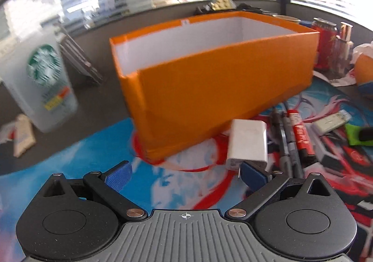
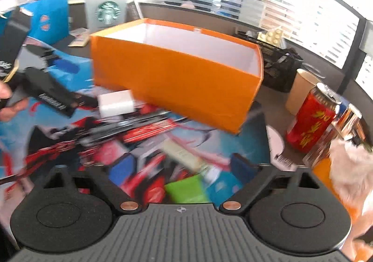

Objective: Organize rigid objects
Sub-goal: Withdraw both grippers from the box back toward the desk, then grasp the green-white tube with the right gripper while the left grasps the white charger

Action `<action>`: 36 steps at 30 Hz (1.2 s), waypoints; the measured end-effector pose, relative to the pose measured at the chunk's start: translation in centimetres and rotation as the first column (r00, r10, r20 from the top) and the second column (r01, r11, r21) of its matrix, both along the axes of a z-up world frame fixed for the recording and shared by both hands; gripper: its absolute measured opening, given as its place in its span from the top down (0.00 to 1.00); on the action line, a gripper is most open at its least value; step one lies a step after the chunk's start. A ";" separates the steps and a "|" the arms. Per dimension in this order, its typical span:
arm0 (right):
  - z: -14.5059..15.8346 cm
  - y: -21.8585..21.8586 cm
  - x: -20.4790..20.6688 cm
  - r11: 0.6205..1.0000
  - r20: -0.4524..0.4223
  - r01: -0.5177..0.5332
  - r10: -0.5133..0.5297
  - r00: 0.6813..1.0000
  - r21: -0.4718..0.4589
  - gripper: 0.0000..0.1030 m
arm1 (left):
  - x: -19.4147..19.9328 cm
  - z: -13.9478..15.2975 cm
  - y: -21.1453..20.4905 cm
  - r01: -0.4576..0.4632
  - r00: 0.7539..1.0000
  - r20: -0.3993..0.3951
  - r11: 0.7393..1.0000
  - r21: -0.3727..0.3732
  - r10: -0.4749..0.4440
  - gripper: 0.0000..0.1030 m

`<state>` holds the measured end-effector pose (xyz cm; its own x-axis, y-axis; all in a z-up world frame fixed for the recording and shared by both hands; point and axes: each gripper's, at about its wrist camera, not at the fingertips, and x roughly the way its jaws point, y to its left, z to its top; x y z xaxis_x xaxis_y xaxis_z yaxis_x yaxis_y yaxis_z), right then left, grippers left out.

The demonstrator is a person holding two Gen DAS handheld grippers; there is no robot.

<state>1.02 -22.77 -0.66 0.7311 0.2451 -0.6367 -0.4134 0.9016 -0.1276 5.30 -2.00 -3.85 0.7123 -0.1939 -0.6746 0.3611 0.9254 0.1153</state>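
Left wrist view: the left gripper (image 1: 185,177) is spread wide, nothing held; a white charger (image 1: 247,144) lies on the printed mat (image 1: 88,159) just beside the orange box (image 1: 209,80).

Right wrist view: the right gripper (image 2: 186,168) is parted, empty, above a green item (image 2: 186,188); the box stands mid-mat.

Left gripper (image 1: 185,177) low in its frame, blue pads wide apart, nothing between them. Right gripper (image 2: 185,168) at the bottom of its own blurred view, jaws spread, apparently empty. At that frame's left edge, a hand (image 2: 9,103) grips the other tool's black body.
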 end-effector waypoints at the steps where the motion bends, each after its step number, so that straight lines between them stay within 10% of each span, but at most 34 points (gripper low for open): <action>1: -0.2 -0.3 0.8 1.000 -0.018 -0.001 0.001 1.000 0.013 0.39 | 0.2 -0.1 -0.1 0.007 1.000 -0.013 1.000 -0.012 -0.007 0.02; 14: -2.9 -2.1 5.4 0.994 -0.106 -0.020 0.031 0.994 0.111 0.52 | -0.6 1.8 -1.5 0.109 0.994 -0.018 0.991 -0.077 -0.111 0.02; 36: -3.5 -1.4 4.9 0.991 -0.013 0.031 -0.030 0.999 0.130 0.72 | 2.7 -0.4 -3.4 -0.054 0.993 -0.115 0.981 -0.187 0.033 0.05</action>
